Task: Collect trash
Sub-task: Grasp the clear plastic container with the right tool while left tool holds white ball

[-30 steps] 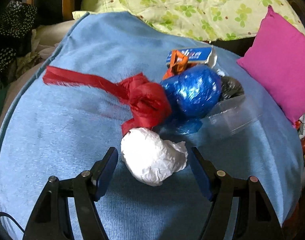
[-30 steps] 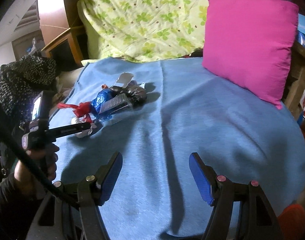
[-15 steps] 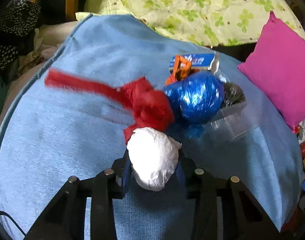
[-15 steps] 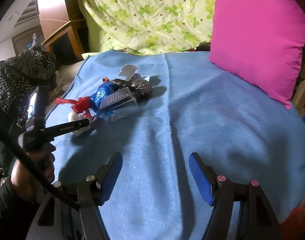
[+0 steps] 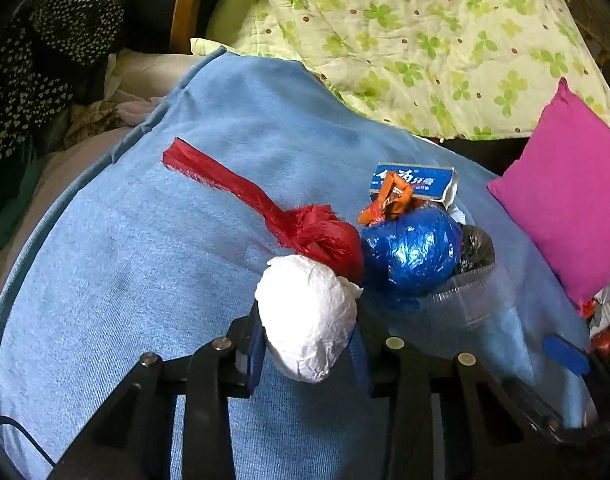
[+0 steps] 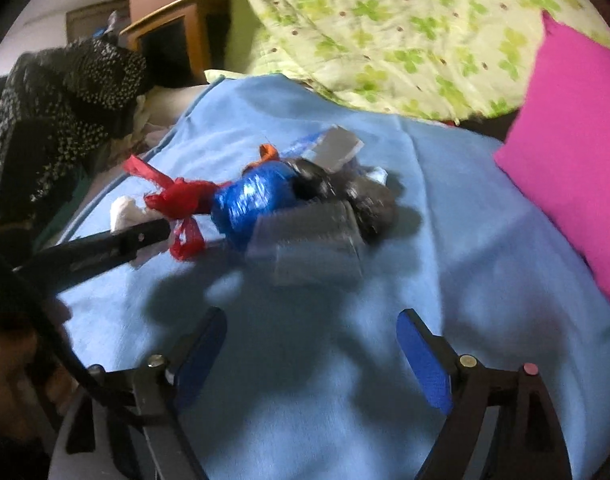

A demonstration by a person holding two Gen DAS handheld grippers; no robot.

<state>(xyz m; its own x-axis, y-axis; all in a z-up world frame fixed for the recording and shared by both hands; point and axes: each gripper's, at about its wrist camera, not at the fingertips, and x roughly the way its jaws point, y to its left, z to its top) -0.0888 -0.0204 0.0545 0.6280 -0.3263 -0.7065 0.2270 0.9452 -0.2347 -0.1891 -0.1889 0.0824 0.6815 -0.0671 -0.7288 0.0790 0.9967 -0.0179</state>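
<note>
Fingers (image 5: 257, 344) of left gripper (image 5: 307, 346) pinch white trash wad (image 5: 309, 320).

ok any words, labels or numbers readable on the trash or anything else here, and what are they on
Blue and white carton: white characters printed on its blue face in the left wrist view, too blurred to read.
The same carton in the right wrist view is motion-blurred; nothing legible.
White wad, red bag, blue bag, pink cushion: no text visible.

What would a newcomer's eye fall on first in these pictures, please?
The white crumpled wad clamped in the left gripper, just in front of a red bag and blue bag on the blue blanket. A pink cushion sits at the right.
</note>
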